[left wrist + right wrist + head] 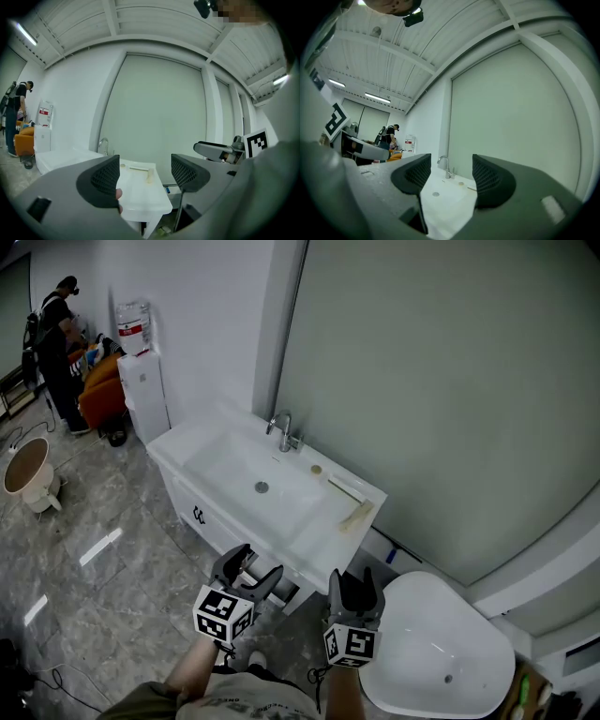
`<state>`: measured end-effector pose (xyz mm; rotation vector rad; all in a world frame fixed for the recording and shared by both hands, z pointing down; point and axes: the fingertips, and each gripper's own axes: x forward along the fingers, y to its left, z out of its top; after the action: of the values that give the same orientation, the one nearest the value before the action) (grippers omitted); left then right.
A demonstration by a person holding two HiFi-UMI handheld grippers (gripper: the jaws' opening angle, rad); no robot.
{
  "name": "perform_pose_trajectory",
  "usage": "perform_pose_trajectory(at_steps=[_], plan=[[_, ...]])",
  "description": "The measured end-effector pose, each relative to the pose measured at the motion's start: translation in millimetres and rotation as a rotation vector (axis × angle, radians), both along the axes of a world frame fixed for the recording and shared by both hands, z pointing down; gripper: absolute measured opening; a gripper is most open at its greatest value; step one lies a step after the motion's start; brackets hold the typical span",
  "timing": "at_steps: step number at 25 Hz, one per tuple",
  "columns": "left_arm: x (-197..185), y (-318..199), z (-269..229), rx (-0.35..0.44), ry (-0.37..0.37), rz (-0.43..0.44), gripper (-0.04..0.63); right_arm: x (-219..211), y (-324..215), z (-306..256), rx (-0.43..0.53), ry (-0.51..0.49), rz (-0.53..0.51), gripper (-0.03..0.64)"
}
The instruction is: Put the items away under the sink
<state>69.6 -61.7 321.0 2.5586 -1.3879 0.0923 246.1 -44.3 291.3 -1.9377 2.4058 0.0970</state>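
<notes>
A white sink cabinet [216, 521] with a basin [246, 474] and a chrome tap [284, 430] stands against the wall. On its right ledge lie a pale stick-like item [356, 515], a thin strip [344, 488] and a small round piece [317, 469]. My left gripper [251, 569] is held open in front of the cabinet's right end, nothing between its jaws. My right gripper [354, 583] is open too, beside it and empty. In the left gripper view the ledge items [149, 175] show between the jaws. The tap [443, 165] appears in the right gripper view.
A white tub-like basin [436, 652] sits on the floor at the right. A water dispenser [142, 381] stands left of the sink. A person [52, 343] stands far left by an orange seat [101, 390]. A pale bucket [28, 472] sits on the marble floor.
</notes>
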Motion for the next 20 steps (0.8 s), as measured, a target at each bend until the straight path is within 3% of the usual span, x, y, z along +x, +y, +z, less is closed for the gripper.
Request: perform_pose_trajectory(at_steps=[10,20], plan=[[-8.6,-45.8,23.2,-0.060,-0.044,-0.065,0.330,7.1,-61.9,28.0,-0.056,-0.032,-0.035,0.265],[-15.5,-127.5,57.7,-0.109,-0.036,-0.020,0.330,-4.4,-139.5,58.5,-0.112,-0.004,0.000,0.265]])
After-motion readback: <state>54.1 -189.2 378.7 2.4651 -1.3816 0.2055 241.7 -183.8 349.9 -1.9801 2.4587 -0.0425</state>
